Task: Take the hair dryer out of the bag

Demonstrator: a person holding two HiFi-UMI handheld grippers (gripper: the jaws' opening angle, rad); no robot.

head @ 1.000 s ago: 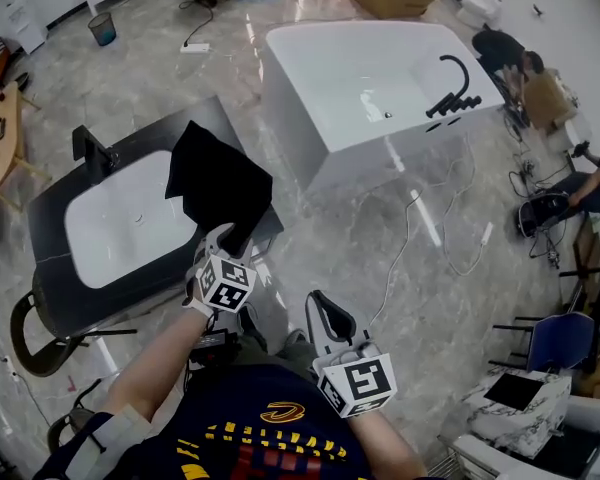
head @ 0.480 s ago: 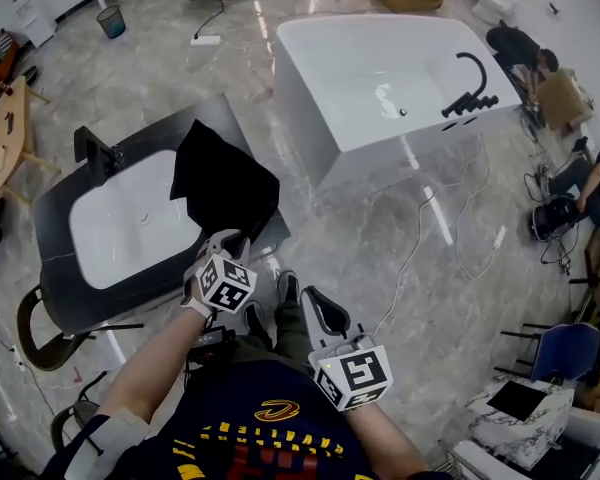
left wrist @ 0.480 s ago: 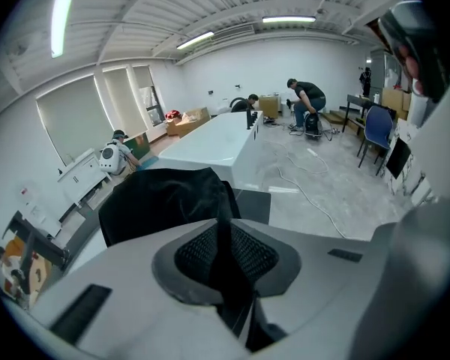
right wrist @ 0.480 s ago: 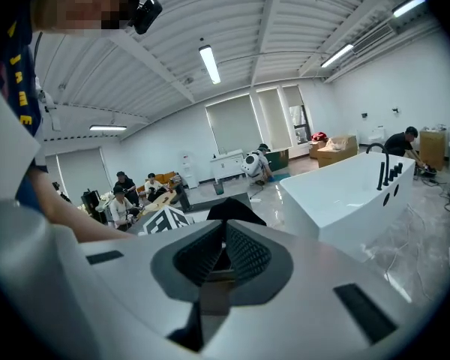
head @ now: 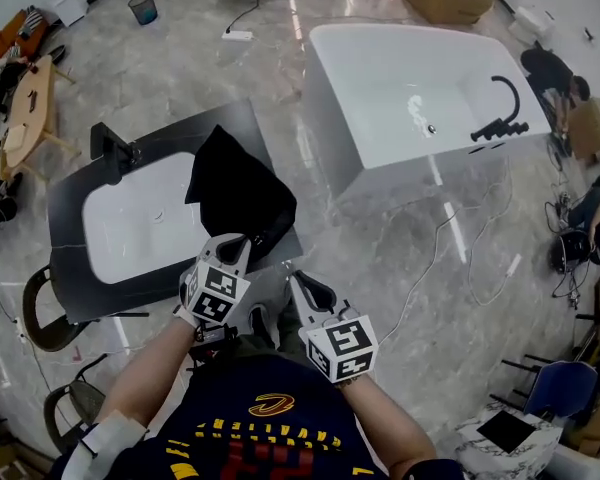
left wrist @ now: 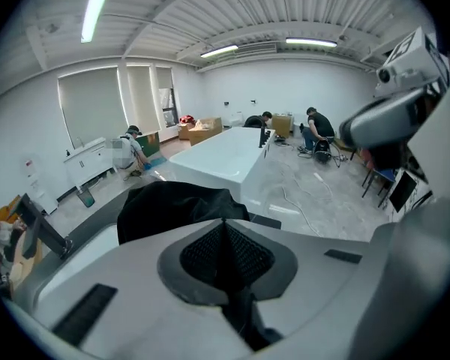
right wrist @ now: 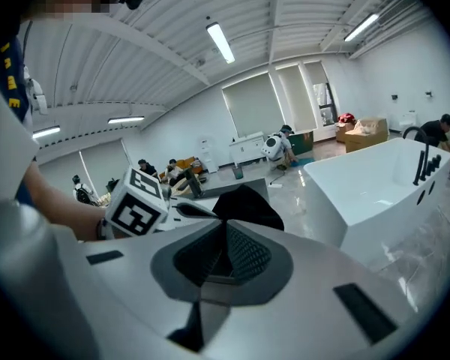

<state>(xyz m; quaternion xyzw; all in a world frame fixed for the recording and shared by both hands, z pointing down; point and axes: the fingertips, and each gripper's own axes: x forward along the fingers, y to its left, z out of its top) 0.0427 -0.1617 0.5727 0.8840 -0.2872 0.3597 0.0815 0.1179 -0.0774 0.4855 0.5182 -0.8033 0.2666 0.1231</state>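
Observation:
A black cloth bag [head: 240,193] lies crumpled on the dark counter [head: 170,133], half over the white basin [head: 130,228]. It also shows in the left gripper view [left wrist: 172,205] and the right gripper view [right wrist: 247,201]. My left gripper [head: 242,240] is at the bag's near corner, its jaws [left wrist: 225,227] shut with a strip of black cloth pinched between them. My right gripper [head: 300,284] hangs just right of it over the floor, shut and empty [right wrist: 226,231]. No hair dryer is visible; the bag hides whatever it holds.
A white bathtub [head: 410,88] with a black faucet [head: 495,123] stands to the right of the counter. A black tap [head: 115,148] rises at the basin's far end. A chair [head: 40,313] stands at the left, and cables [head: 460,228] trail over the marble floor.
The left jaws have closed on the bag's near corner. The right gripper has moved forward and left, closer to the left one.

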